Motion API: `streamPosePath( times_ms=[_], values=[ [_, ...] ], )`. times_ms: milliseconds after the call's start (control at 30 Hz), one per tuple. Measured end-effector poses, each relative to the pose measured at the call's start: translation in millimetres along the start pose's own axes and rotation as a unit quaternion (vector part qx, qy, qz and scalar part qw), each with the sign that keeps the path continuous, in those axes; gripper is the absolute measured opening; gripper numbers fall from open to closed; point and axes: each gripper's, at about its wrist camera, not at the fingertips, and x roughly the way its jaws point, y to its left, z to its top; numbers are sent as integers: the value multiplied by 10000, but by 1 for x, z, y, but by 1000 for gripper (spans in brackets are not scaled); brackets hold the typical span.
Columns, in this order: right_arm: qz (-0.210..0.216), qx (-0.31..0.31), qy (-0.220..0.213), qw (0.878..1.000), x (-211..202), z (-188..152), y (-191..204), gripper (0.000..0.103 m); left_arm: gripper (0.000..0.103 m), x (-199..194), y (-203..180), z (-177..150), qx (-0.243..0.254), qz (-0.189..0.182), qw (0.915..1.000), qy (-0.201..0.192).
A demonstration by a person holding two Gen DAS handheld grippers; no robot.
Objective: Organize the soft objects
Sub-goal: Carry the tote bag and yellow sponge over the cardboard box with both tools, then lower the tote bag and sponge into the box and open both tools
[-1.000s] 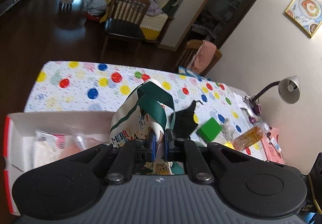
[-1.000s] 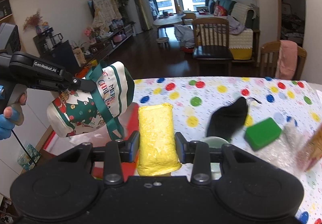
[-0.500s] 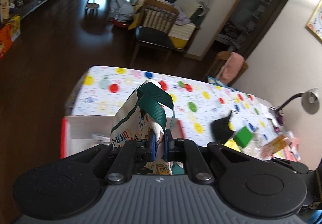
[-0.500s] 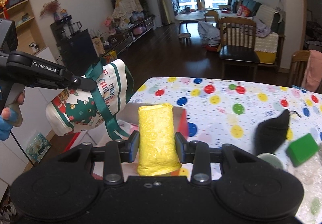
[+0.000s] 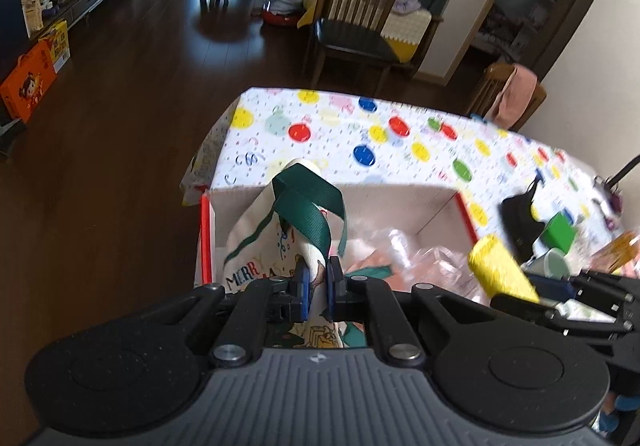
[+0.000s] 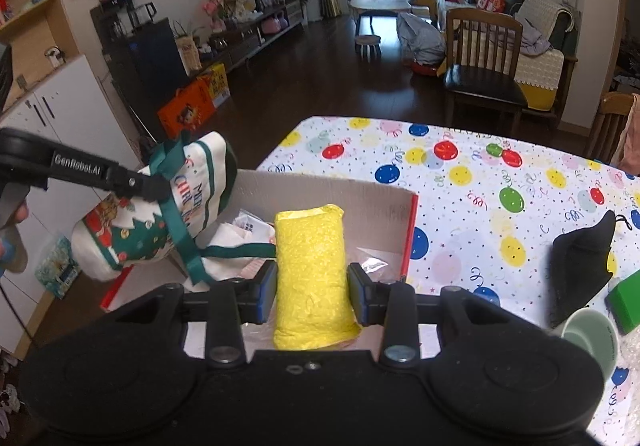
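Note:
My left gripper (image 5: 317,278) is shut on a white Christmas cloth bag (image 5: 256,242) with green straps and holds it over the left end of an open cardboard box (image 5: 332,201). The bag also shows in the right wrist view (image 6: 160,213), above the box's (image 6: 340,193) left side. My right gripper (image 6: 313,288) is shut on a yellow sponge (image 6: 310,270) and holds it above the box's near edge. The sponge shows in the left wrist view (image 5: 500,270). The box holds plastic-wrapped soft items (image 5: 404,254).
On the polka-dot tablecloth (image 6: 460,173) right of the box lie a black cloth (image 6: 580,266), a green block (image 6: 626,300) and a pale green cup (image 6: 592,334). Wooden chairs (image 6: 484,57) stand beyond the table. The table's left edge drops to dark floor (image 5: 100,125).
Both grippers have moved left from the table's middle to over the box, carrying the bag and the sponge. The black cloth and green block now lie off to the right.

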Motion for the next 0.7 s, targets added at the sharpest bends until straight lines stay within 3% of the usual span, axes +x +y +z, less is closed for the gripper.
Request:
streamPosePath(
  times_ms=[700],
  values=[
    [-339,47,503,9981,49,-21,14,37,8,69,-20,-39,364,9,9973,630]
  ],
)
